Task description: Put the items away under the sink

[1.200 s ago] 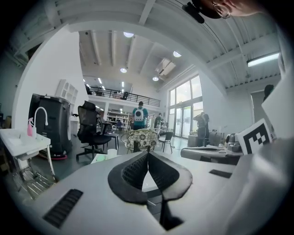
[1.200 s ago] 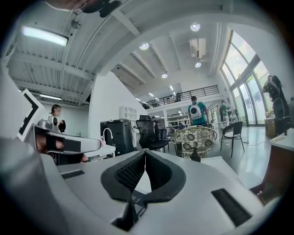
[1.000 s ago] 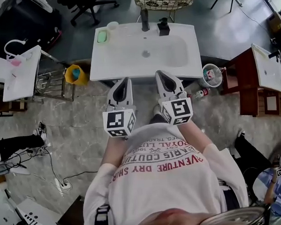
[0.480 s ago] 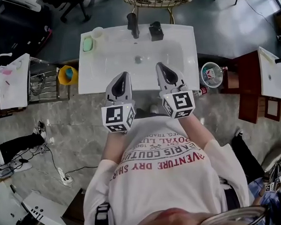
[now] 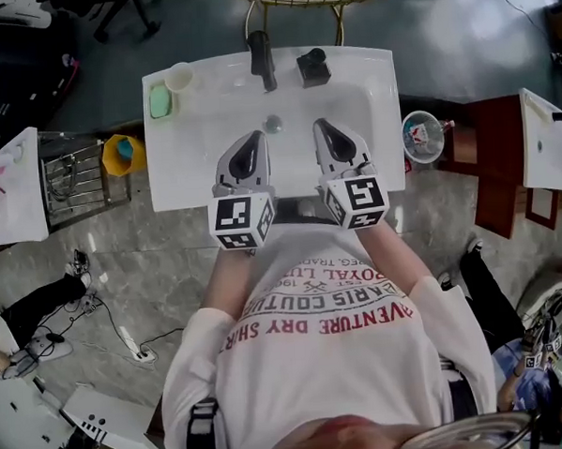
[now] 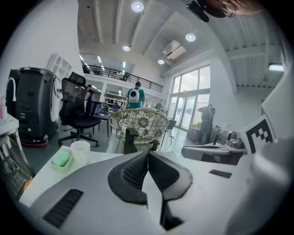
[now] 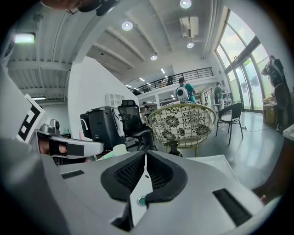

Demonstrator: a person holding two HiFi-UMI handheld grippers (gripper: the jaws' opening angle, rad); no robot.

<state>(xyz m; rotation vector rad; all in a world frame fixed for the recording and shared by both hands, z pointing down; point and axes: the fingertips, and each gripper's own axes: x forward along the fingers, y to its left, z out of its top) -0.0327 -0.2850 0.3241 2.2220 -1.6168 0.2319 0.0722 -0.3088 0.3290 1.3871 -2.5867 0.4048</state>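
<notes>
Sink is lying beneath left gripper and right gripper, jaws pressed together, empty; spreading them should precede reaching.

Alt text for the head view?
Seen from above, a person holds the left tongs and right tongs, both shut and empty, over a white sink. Green soap, a cup, a faucet and a black dispenser line its far edge.

We list: white T-shirt, short sleeves, red block lettering across front; black strap at waist; left gripper: pale grey shell, black ribbed pads, dark vent slots, white cube with black square markers; right gripper: we record same make.
</notes>
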